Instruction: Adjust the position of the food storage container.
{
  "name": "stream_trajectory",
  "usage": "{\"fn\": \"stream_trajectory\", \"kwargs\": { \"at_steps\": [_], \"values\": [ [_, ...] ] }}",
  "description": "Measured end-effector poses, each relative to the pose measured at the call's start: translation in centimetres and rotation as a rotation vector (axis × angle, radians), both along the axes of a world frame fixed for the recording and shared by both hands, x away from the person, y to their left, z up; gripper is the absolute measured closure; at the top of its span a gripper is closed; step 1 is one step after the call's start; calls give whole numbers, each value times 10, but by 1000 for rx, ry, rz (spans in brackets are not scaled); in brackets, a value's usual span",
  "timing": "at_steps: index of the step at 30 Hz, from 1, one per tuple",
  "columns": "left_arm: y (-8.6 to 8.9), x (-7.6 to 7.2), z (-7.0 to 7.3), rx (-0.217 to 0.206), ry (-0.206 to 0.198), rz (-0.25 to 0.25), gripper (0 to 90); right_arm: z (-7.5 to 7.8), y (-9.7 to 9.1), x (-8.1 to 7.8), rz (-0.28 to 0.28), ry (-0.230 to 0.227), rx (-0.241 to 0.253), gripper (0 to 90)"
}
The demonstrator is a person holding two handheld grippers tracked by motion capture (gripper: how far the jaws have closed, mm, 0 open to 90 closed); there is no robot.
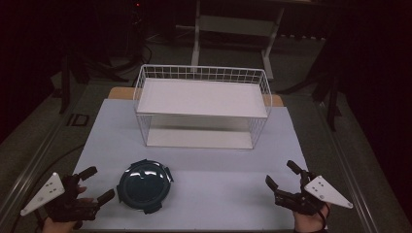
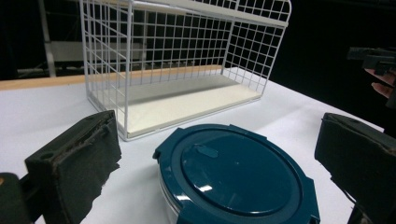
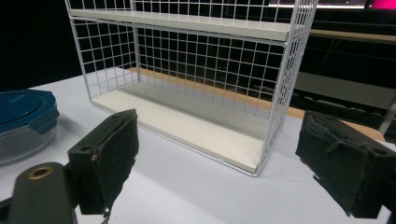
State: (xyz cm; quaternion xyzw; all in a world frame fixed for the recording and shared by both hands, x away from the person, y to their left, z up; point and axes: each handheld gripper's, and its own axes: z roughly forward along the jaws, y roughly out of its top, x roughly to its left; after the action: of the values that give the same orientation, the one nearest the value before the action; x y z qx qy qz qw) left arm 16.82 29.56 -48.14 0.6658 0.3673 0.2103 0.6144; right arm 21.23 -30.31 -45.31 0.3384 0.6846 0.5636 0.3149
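A round clear container with a dark teal clip-on lid (image 1: 144,186) sits on the white table near the front left; it lies close ahead between my left jaws (image 2: 236,175) and at the left edge of the right gripper view (image 3: 23,121). A white wire two-level rack (image 1: 201,107) stands at the middle back, both shelves bare (image 2: 182,70) (image 3: 196,70). My left gripper (image 1: 96,184) is open just left of the container, not touching it. My right gripper (image 1: 283,175) is open at the front right, holding nothing.
The white table top (image 1: 223,165) ends near the hands at the front and drops off to a dark floor on both sides. A wooden strip (image 1: 119,93) runs behind the rack. My right gripper (image 2: 373,58) appears far off in the left gripper view.
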Motion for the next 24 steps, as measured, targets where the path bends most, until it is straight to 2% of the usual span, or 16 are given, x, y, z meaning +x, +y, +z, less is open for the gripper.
{"fn": "stream_trajectory", "kwargs": {
  "at_steps": [8,12,17,20,24],
  "values": [
    [1,-2,6,-1,-16,-2,3,1,0,0,-1,1,3,127],
    [-1,0,12,32,-11,-21,3,1,1,0,-2,2,3,127],
    [3,-1,21,45,-14,-42,3,2,1,-1,0,-1,7,127],
    [7,-1,24,76,3,-54,3,2,2,-1,1,-1,3,127],
    [14,-2,25,92,21,-63,3,1,2,0,4,3,6,128]
  ]
}}
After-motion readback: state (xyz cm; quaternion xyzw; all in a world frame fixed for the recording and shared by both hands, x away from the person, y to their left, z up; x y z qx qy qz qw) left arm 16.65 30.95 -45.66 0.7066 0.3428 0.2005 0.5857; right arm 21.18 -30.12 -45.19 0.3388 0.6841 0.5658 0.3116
